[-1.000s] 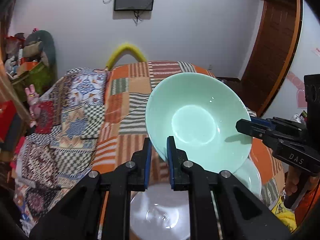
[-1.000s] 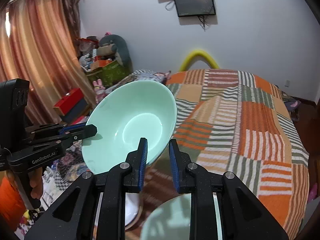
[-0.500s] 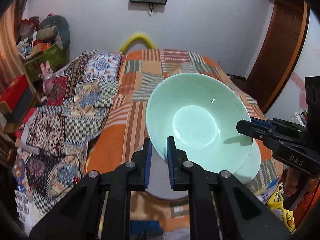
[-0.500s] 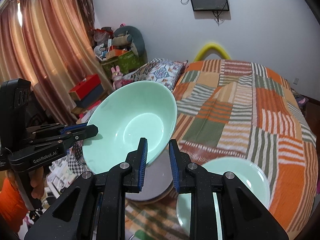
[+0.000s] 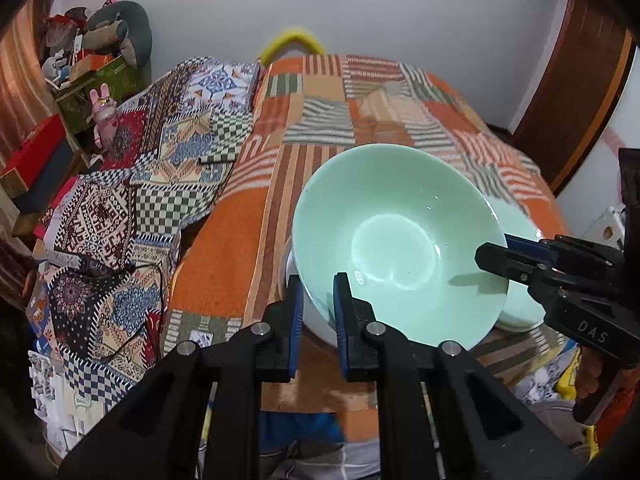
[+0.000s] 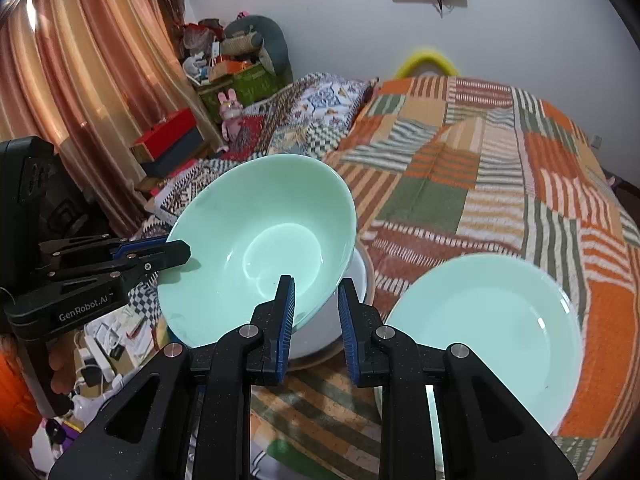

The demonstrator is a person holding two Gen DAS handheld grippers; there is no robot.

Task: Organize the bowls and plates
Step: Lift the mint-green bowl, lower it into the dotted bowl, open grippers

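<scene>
Looking along the left gripper [image 5: 316, 306], its jaws are nearly closed and pinch the near-left rim of the green bowl [image 5: 396, 248], which hangs tilted above a white bowl [image 5: 316, 328] near the foot of the bed [image 5: 240, 240]. At the right the right gripper [image 5: 494, 258] pinches the opposite rim. Glazed and rigid, the green bowl looks slippery and breakable and probably has some weight, so a thin rim pinch could slide; two opposed rim grips seem the sound way to carry it. A green plate [image 5: 516, 232] peeks out behind its far-right edge, close enough to be knocked. A patterned blanket [image 5: 132, 208] lies to the left, well apart.

From the right wrist view, the right gripper [image 6: 316, 310] is likewise nearly closed on the bowl's [image 6: 256, 240] near-right rim, and the left gripper [image 6: 180, 250] bites the left rim. The white bowl [image 6: 348, 300] sits directly underneath on a wooden board [image 6: 370, 276]. The plate [image 6: 484, 336] lies just right of it on the bed [image 6: 520, 184]. Judging by this, lowering calls for care: ceramic on ceramic may chip, and soft bedding could let dishes tip.
</scene>
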